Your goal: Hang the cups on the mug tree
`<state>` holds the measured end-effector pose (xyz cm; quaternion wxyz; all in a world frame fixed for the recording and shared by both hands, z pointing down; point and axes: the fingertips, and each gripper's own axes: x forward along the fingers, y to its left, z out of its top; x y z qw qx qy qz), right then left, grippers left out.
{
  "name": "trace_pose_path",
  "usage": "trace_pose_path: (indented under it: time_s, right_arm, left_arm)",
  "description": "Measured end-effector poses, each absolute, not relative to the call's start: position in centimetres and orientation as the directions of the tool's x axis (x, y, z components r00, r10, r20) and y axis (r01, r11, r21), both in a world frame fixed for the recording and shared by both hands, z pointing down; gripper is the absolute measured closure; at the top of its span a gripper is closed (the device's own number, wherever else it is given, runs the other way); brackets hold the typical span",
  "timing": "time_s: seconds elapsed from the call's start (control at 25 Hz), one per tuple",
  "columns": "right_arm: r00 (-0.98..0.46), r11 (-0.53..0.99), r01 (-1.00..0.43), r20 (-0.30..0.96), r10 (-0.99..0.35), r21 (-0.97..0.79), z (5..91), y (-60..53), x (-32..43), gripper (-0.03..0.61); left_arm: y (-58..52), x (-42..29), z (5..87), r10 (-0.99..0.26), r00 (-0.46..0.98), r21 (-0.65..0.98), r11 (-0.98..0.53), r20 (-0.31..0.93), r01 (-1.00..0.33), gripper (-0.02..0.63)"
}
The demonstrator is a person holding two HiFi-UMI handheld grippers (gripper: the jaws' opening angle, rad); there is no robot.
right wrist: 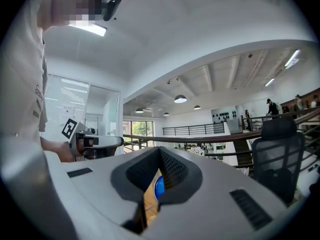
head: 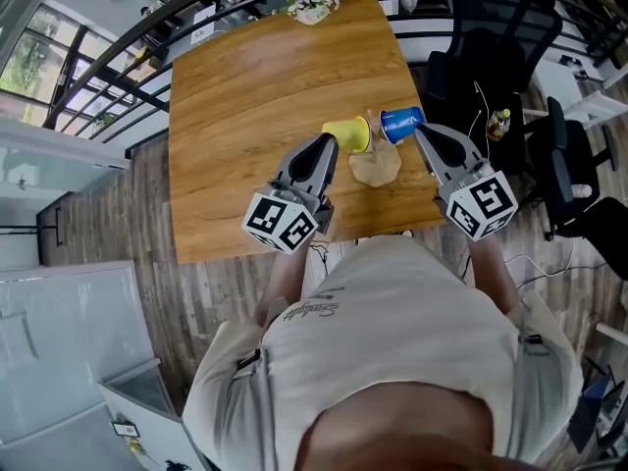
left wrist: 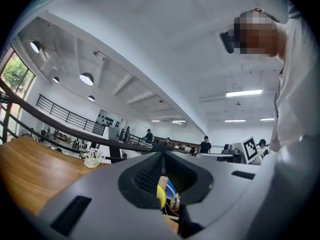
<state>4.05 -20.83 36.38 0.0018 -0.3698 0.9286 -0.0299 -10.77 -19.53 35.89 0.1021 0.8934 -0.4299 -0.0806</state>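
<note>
A yellow cup point(head: 348, 133) and a blue cup point(head: 400, 124) hang sideways on a small wooden mug tree point(head: 375, 168) near the front right of the wooden table point(head: 245, 96). My left gripper point(head: 327, 141) is shut and empty, its tip just left of the yellow cup. My right gripper point(head: 420, 131) is also shut and empty, its tip just right of the blue cup. In the left gripper view the jaws point(left wrist: 161, 156) are together, with the yellow cup point(left wrist: 161, 194) and blue cup point(left wrist: 170, 189) showing below them. The right gripper view shows its gripper point(right wrist: 160, 151) closed above the blue cup point(right wrist: 159, 187).
A pot of flowers point(head: 312, 3) stands at the table's far edge. Black office chairs point(head: 491, 57) and a bottle point(head: 500, 123) are to the right of the table. A railing point(head: 128, 57) runs behind it, and a white cabinet point(head: 59, 361) stands at the left.
</note>
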Motion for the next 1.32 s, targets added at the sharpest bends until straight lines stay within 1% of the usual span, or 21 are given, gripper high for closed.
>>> trace_pose_path:
  time_s: [0.16, 0.44, 0.68, 0.96, 1.32]
  right_arm:
    - [-0.731, 0.730, -0.682, 0.014, -0.683, -0.042, 36.0, -20.8, 3.6, 0.584]
    - [-0.762, 0.762, -0.647, 0.035, -0.646, -0.034, 36.7, -20.2, 3.1, 0.584]
    - [-0.759, 0.758, -0.651, 0.020, -0.651, -0.038, 36.5, -20.2, 3.4, 0.584]
    - [-0.764, 0.762, -0.645, 0.037, -0.644, -0.053, 37.4, -20.1, 3.3, 0.584]
    - [-0.766, 0.764, -0.643, 0.045, -0.641, -0.053, 37.9, -20.0, 3.3, 0.584]
  left_arm:
    - [-19.5, -10.9, 36.1, -0.787, 0.615, 0.235, -0.606, -0.045, -0.760, 0.581]
    - [-19.8, -10.6, 35.6, -0.782, 0.621, 0.227, -0.617, -0.062, -0.754, 0.581]
    - [-19.3, -10.2, 35.6, -0.778, 0.626, 0.223, -0.621, -0.057, -0.752, 0.581]
    - [-19.1, -10.0, 34.9, -0.780, 0.623, 0.214, -0.620, -0.064, -0.755, 0.581]
    - [-18.8, -10.6, 36.5, -0.800, 0.599, 0.248, -0.589, -0.044, -0.769, 0.581]
